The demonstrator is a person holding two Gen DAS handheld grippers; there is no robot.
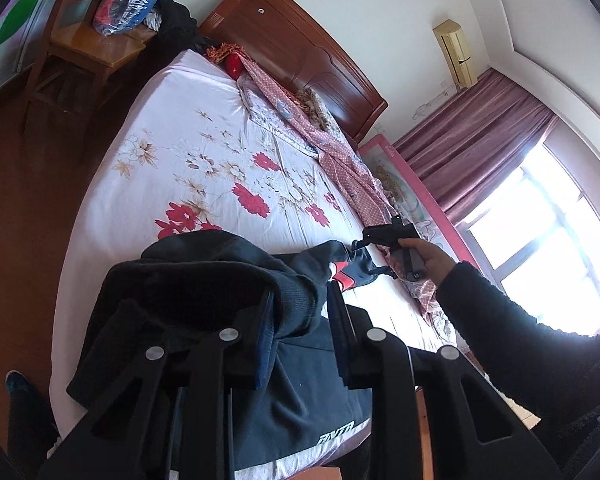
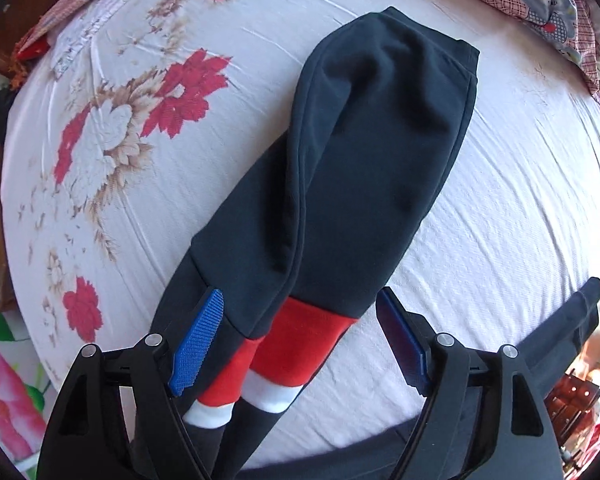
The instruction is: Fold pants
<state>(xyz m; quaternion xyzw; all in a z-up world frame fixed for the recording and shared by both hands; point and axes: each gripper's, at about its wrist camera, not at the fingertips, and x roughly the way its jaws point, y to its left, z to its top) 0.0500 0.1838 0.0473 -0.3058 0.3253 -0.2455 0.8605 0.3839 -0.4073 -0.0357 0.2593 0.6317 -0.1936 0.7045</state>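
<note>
Nearest my left camera, the left gripper (image 1: 300,344) has its two fingers apart with dark waistband fabric bunched between them; I cannot tell if they pinch it. I count one pair of pants (image 2: 364,168), two legs laid together on the floral bed sheet (image 2: 500,220). Their long axis runs from the red-and-white cuff bands by my right gripper (image 2: 300,340) away to the waistband. The right gripper is spread wide, straddling the cuffs, pads (image 2: 198,344) clear of the cloth.

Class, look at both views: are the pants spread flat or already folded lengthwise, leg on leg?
Folded lengthwise: the pants lie on the bed with one leg over the other, both red bands together.
</note>
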